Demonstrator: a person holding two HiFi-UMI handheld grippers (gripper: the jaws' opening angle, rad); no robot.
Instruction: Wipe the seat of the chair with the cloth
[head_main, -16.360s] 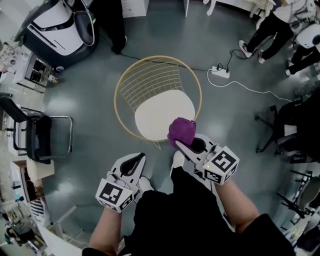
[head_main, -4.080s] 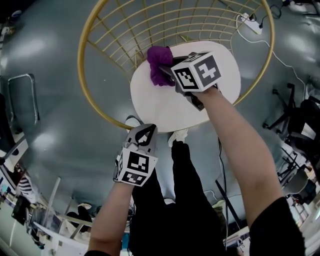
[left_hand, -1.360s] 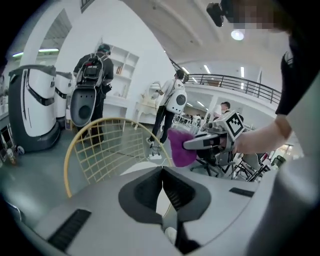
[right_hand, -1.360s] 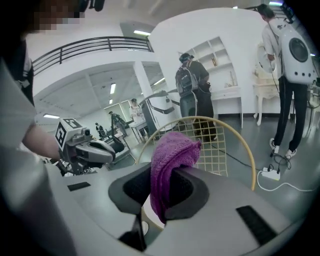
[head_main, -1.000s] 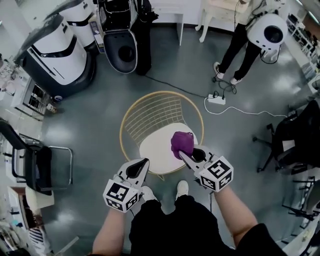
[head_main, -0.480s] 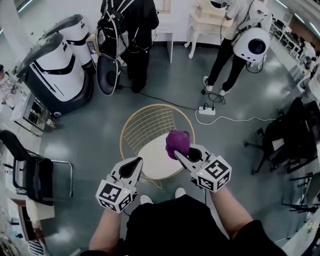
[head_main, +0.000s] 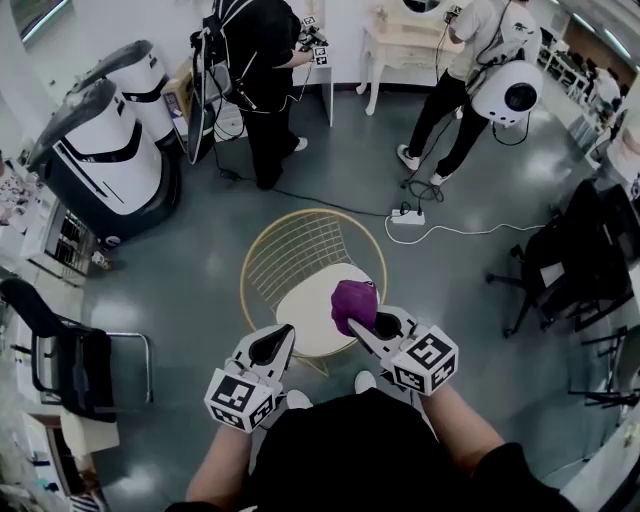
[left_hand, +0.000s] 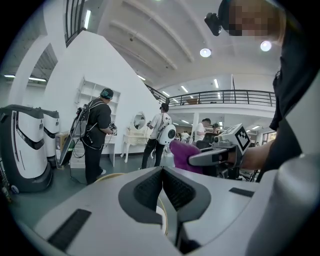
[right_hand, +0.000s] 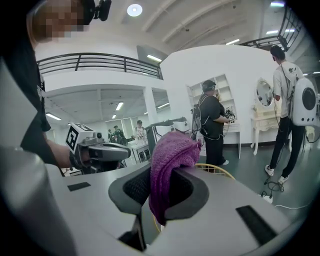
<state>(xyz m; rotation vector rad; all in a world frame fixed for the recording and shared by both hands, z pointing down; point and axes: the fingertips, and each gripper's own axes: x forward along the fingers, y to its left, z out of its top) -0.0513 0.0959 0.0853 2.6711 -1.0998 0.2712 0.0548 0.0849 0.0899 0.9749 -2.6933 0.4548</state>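
Head view down onto a gold wire chair (head_main: 300, 252) and two grippers.
Round white seat (head_main: 303, 320) just ahead of both. Right gripper (head_main: 358, 325) clamped tight on a bunched purple cloth (head_main: 351, 302), held up over the seat's right edge, most of it bulging out past the jaw tips. Left gripper (head_main: 283, 335) pinched together on nothing, near the seat's front edge.

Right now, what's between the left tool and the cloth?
Only bare white seat, in the head view. The cloth is pinched in the right tool; the left tool is shut, empty.
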